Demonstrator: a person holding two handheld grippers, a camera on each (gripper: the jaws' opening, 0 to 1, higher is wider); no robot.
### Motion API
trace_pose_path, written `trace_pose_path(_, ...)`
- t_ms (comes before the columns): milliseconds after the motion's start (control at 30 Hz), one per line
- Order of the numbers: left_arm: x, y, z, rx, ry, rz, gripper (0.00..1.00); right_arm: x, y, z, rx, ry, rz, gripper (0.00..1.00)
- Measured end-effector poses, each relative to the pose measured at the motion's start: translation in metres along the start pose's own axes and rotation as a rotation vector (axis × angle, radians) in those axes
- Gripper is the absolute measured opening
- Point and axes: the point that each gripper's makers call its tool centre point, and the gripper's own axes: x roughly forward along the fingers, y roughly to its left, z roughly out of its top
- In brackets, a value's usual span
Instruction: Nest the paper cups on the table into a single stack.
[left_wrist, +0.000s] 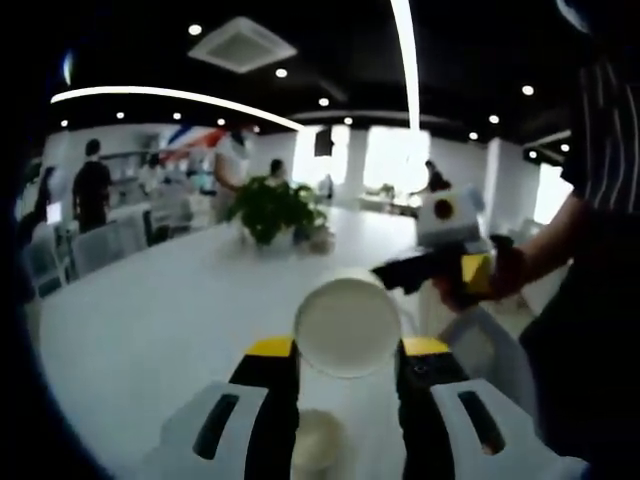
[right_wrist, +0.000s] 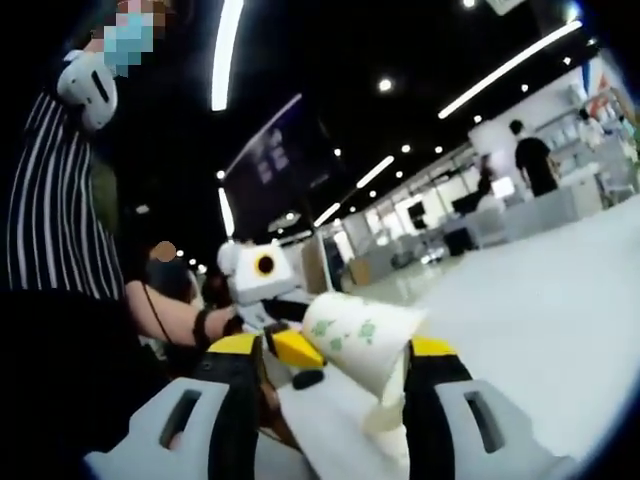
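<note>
Yellow-tipped jaws of the left gripper (left_wrist: 347, 352) are closed on a white paper cup (left_wrist: 347, 327), held off the table with its flat base facing the camera. Below it, between the jaw bodies, a second pale cup (left_wrist: 318, 440) shows dimly; whether it stands on the table or is part of a stack, I cannot tell.

Right gripper view: the right gripper (right_wrist: 335, 352) has a green-printed paper cup (right_wrist: 362, 340) between its jaws, tilted with its base up and to the left. It seems to rest against the right jaw only, so a true clamp cannot be confirmed. The left gripper's yellow tip (right_wrist: 297, 349) sits just beside this cup, touching or nearly so.

Progress, as a judgement: the cups are lifted and brought together in mid-air but not yet nested. Sliding one into the other looks to be the step in hand; the lower pale cup remains to be joined.

Surroundings: long white table (left_wrist: 150, 320), mostly bare, with a potted green plant (left_wrist: 270, 210) well away near its far middle. Chairs (left_wrist: 95, 245) line the left edge. People stand far off in the room. Nothing lies between the cups; the person's striped sleeve (left_wrist: 610, 140) is near but out of the way.
</note>
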Motion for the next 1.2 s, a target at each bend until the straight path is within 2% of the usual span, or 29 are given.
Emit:
trace_pose_path(500,-0.001,-0.005,-0.001,0.021,0.010,-0.012,0.35,-0.002,0.002,0.008,0.016,0.010,0.027,0.31)
trace_pose_path(900,-0.002,-0.007,-0.004,0.028,0.014,-0.014,0.34,-0.001,0.006,0.012,0.033,0.009,0.057,0.21)
trace_pose_path(1000,-0.003,-0.006,-0.004,0.031,0.014,-0.010,0.33,-0.002,0.009,0.012,0.036,0.009,0.070,0.16)
trace_pose_path(1100,-0.004,-0.006,-0.004,0.039,0.012,-0.008,0.27,-0.002,0.013,0.013,0.049,0.009,0.100,0.07)
trace_pose_path(1133,-0.004,-0.006,-0.004,0.046,0.013,-0.010,0.22,-0.001,0.015,0.013,0.052,0.011,0.107,0.05)
trace_pose_path(1200,-0.007,-0.012,-0.007,0.113,0.030,-0.051,0.00,0.001,0.017,0.011,0.050,0.018,0.110,0.04)
